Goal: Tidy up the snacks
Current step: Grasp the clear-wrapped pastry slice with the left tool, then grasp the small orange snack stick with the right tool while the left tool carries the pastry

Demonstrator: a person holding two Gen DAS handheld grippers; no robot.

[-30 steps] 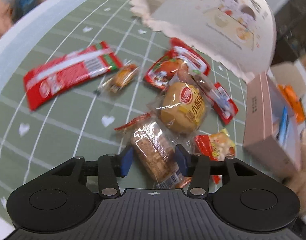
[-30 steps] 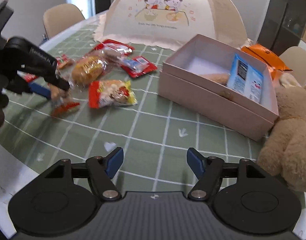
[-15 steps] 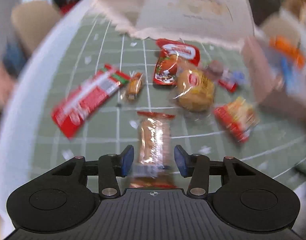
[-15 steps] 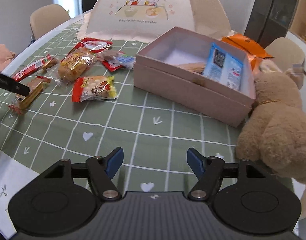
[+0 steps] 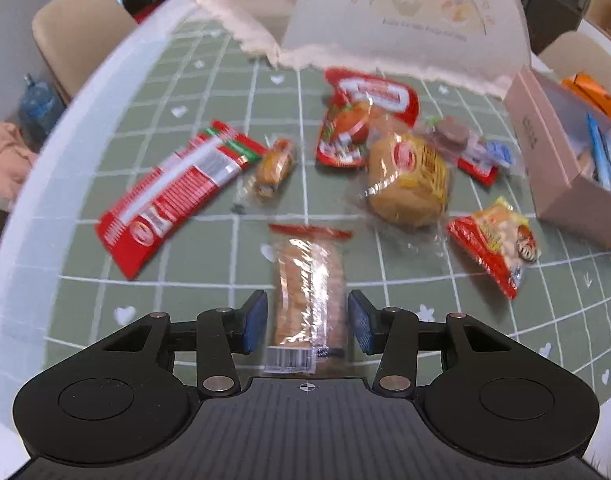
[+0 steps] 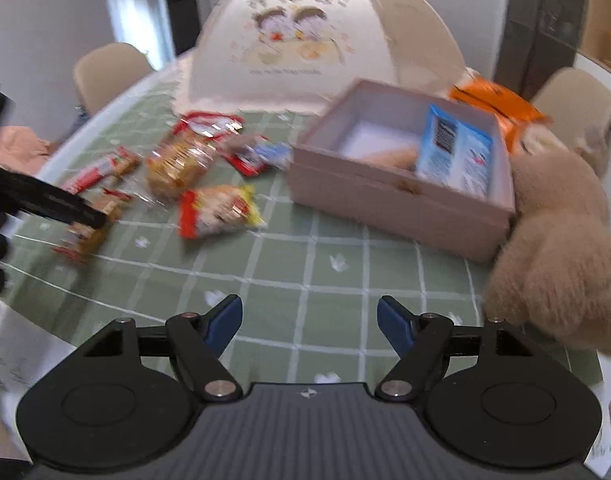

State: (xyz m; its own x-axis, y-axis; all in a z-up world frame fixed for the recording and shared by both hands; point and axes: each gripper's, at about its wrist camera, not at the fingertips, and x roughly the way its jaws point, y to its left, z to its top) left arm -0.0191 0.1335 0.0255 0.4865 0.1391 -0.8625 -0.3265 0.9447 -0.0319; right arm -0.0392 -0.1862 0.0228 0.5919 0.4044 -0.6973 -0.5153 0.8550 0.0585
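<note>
Snacks lie scattered on the green grid-patterned tablecloth of the table [image 5: 209,276], and one of them, a long clear-wrapped biscuit pack with red ends [image 5: 307,292], sits between the blue pads of the left tool [image 5: 307,322]. The pads stand just beside the pack's sides with a thin gap visible on each side, so the tool looks partly open rather than clamped, though motion blur makes contact hard to judge. In the right wrist view that pack [image 6: 87,228] seems to be lifted a little off the cloth, but the blur leaves this uncertain.

Beyond it lie a long red wafer bar wrapper [image 5: 177,196], a small clear-wrapped orange candy [image 5: 273,168], a red pouch with a tomato picture [image 5: 361,116], a round yellow bun in clear film [image 5: 409,180] overlapping that pouch, and a red-and-yellow snack bag [image 5: 497,244] near the pink cardboard box [image 5: 545,148].

The right tool [image 6: 309,324] is wide open with nothing between its pads, above bare cloth. Ahead of it the pink box [image 6: 385,204] stands open, holding a blue-and-white sachet [image 6: 453,156] leaning upright against its wall. A tan plush bear [image 6: 561,240] touches the box's right end, and a white mesh food cover with cartoon children [image 6: 305,44] stands behind
</note>
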